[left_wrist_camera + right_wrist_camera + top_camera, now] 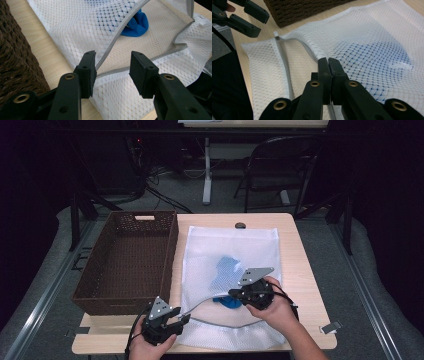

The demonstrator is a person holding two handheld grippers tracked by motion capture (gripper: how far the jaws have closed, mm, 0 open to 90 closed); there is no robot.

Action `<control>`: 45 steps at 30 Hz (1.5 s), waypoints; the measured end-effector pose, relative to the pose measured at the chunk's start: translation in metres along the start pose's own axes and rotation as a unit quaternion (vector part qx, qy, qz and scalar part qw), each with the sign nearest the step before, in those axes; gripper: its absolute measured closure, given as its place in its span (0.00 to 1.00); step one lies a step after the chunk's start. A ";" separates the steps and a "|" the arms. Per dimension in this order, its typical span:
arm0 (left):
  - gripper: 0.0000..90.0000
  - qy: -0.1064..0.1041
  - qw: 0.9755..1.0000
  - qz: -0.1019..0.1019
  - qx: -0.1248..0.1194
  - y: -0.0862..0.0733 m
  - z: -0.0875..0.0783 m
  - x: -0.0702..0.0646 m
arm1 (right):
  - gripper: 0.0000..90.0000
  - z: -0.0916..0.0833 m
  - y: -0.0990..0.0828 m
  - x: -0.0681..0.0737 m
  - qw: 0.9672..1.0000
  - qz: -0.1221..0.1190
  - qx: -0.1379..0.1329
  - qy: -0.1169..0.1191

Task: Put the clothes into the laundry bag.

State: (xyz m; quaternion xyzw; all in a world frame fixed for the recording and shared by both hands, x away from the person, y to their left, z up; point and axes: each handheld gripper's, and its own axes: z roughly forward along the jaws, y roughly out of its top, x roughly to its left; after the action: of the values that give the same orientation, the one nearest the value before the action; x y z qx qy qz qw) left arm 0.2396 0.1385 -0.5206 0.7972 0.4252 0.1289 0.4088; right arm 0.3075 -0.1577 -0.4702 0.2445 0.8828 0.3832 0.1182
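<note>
Right gripper [239,293], fingers clamped on the mesh bag's [240,245] upper zipper edge, lifts the mouth; left gripper [183,318], fingers apart, waits at its near-left corner, blue cloth [136,25] lying beyond.

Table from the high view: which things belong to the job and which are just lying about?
In the job:
white mesh zip bag
blue cloth inside it
right gripper, shut on the bag's edge
left gripper, open

Lying about:
brown woven basket
black folding chair
</note>
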 end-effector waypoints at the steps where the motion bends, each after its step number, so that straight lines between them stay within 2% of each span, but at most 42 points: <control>1: 0.61 0.002 1.000 0.000 0.000 0.000 0.000 0.000 | 0.99 0.000 0.000 0.000 1.000 -0.001 0.002 0.001; 9: 0.59 0.003 1.000 -0.001 0.002 -0.001 0.001 0.000 | 0.99 0.003 -0.013 0.002 1.000 0.006 0.013 0.005; 13: 0.59 0.000 1.000 -0.008 0.004 -0.002 0.003 0.001 | 0.99 0.006 -0.022 0.002 1.000 0.012 0.018 0.010; 19: 0.59 0.004 1.000 -0.007 0.011 -0.003 0.005 0.003 | 0.99 0.015 -0.032 0.005 0.999 0.015 0.029 0.019; 30: 0.58 0.004 1.000 -0.009 0.012 -0.004 0.007 0.003 | 0.99 0.024 -0.042 0.004 0.999 0.020 0.039 0.025; 38: 0.58 0.004 1.000 -0.007 0.018 -0.005 0.009 0.004 | 0.99 0.034 -0.052 0.004 0.998 0.021 0.059 0.031; 45: 0.58 0.004 1.000 -0.006 0.021 -0.006 0.010 0.003 | 0.99 0.035 -0.058 0.002 0.997 0.025 0.066 0.037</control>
State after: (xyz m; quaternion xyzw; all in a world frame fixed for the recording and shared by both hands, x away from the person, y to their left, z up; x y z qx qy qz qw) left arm 0.2439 0.1372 -0.5320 0.8025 0.4340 0.1204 0.3912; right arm 0.3000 -0.1687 -0.5365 0.2591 0.9036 0.3360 0.0595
